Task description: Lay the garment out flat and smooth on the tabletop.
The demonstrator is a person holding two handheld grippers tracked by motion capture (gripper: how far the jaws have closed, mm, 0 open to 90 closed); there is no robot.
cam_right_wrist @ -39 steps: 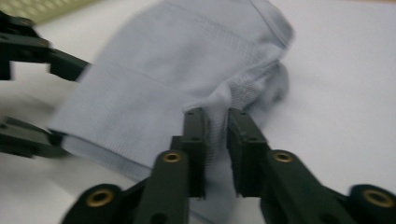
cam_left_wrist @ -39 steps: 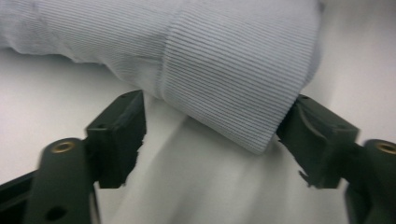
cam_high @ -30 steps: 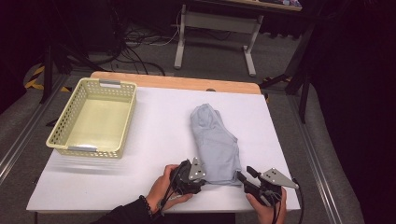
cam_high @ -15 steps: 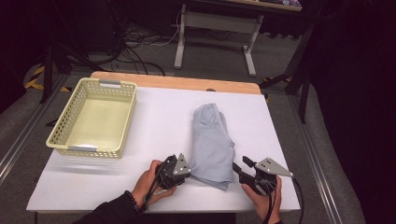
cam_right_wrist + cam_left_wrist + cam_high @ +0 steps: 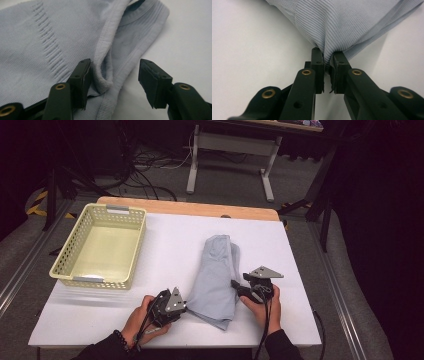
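A light blue ribbed garment [image 5: 215, 275] lies folded lengthwise on the white table [image 5: 170, 245], right of centre. My left gripper [image 5: 186, 307] is at its near left corner. In the left gripper view that gripper [image 5: 327, 56] has its jaws pinched on a bunched edge of the cloth [image 5: 342, 22]; they have just been closing on it. My right gripper [image 5: 234, 285] is at the garment's right edge. In the right gripper view it [image 5: 115, 71] is open, its jaws just opening, with a rolled hem of the garment [image 5: 50, 37] lying between them, untouched by the right jaw.
A pale yellow perforated basket [image 5: 75, 240] stands empty at the left of the table. A wooden strip [image 5: 200, 209] runs along the far edge. Beyond it are desk legs [image 5: 192, 165] and cables on the floor.
The left gripper moved left along the garment's near edge and shut on the cloth. The right gripper moved left and farther up to the garment's right edge, its jaws wider.
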